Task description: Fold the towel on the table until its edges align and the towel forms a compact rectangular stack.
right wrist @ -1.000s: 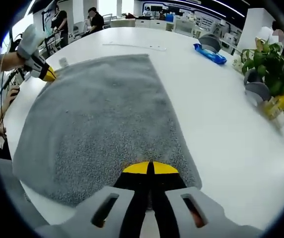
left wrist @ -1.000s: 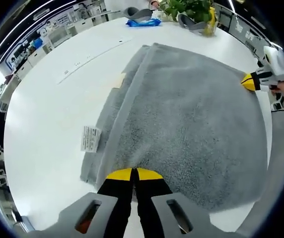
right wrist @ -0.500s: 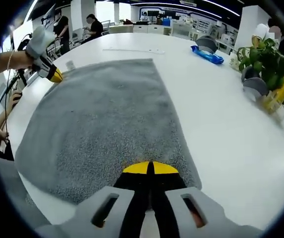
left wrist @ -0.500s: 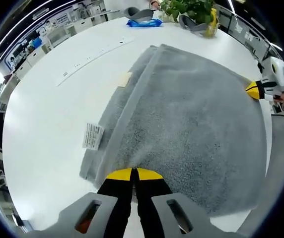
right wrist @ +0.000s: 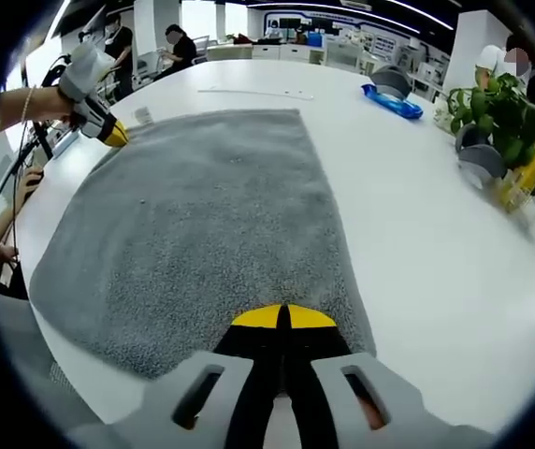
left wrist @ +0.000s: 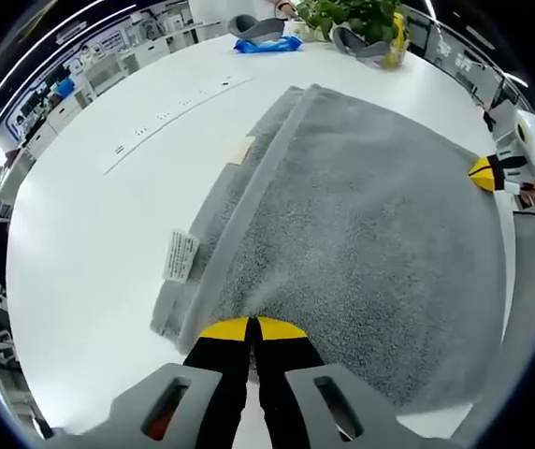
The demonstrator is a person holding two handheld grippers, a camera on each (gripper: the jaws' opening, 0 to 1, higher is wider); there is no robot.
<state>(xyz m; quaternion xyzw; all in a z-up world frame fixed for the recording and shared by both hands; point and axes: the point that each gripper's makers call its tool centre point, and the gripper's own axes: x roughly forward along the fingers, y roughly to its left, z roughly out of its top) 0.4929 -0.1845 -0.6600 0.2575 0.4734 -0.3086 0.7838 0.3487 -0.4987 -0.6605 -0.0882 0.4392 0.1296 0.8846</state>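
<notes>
A grey towel [left wrist: 361, 224] is spread, folded double, mid-frame on the white surface [left wrist: 90, 215]; each corner is pinched by pressed-together fingers [left wrist: 249, 328] [right wrist: 281, 317].

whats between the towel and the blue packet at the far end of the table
Bare white table. In the right gripper view nothing lies on the stretch from the grey towel's far corner to the blue packet; the thin white strip lies off to the side.

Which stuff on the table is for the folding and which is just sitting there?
For the folding:
- grey towel
- left gripper, shut on the towel
- right gripper, shut on the towel

Just sitting there:
- potted plant
- blue packet
- white strip
</notes>
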